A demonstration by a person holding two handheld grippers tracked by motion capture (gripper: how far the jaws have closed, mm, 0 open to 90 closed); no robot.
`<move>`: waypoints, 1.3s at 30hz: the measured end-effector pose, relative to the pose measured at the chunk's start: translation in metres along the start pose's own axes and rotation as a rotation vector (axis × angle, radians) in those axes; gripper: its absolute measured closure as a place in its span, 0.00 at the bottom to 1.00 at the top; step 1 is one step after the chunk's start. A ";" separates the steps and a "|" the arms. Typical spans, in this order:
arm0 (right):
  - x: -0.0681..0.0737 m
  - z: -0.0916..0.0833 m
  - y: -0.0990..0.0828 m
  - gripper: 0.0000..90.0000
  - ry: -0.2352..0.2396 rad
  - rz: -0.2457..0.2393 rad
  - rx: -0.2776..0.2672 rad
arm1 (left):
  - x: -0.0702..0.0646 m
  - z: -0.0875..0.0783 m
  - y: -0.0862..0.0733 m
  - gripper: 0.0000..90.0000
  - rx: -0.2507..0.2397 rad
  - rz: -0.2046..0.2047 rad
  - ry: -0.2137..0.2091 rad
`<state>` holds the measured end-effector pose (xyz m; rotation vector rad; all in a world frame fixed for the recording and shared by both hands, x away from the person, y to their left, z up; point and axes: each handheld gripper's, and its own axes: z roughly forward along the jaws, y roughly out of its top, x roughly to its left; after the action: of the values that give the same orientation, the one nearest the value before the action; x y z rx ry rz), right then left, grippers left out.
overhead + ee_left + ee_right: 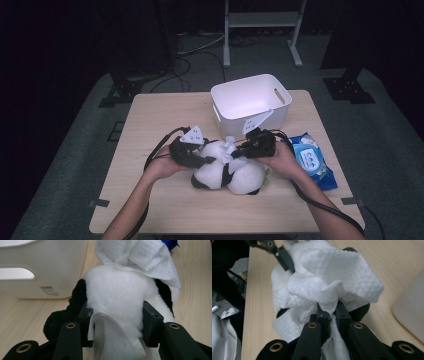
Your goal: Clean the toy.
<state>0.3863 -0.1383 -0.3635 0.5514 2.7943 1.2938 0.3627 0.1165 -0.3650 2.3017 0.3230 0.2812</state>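
Note:
A black-and-white panda plush (225,172) lies on the wooden table (165,110) between my hands. My left gripper (202,161) comes in from the left, and its jaws press on both sides of the plush's white body (117,292), just above a curled white tag (110,337). My left gripper (120,317) is shut on the plush. A crumpled white wipe (337,277) rests on top of the plush (150,257). My right gripper (333,312) is shut on a pinched fold of that wipe, above the plush (240,150).
A white plastic bin (250,100) with a cut-out handle stands at the back of the table, close behind the plush (37,270). A blue pack of wipes (311,160) lies to the right of my right hand. Cables trail back from both grippers.

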 end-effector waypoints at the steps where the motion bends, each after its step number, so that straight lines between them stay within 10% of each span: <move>1: 0.000 0.000 0.000 0.94 0.000 0.000 0.000 | 0.000 0.000 0.000 0.59 0.000 0.002 -0.005; 17: 0.007 0.011 -0.011 0.94 0.044 -0.014 0.035 | 0.007 -0.016 -0.003 0.21 -0.024 -0.144 -0.110; 28: 0.021 0.011 -0.012 0.95 0.108 -0.055 0.057 | 0.005 -0.009 0.002 0.03 0.027 -0.126 -0.171; 39: 0.035 0.007 0.002 0.95 0.116 -0.120 0.053 | -0.004 -0.007 -0.005 0.09 0.061 -0.094 -0.226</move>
<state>0.3552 -0.1204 -0.3618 0.3134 2.9103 1.2713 0.3558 0.1231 -0.3649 2.3425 0.3269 -0.0375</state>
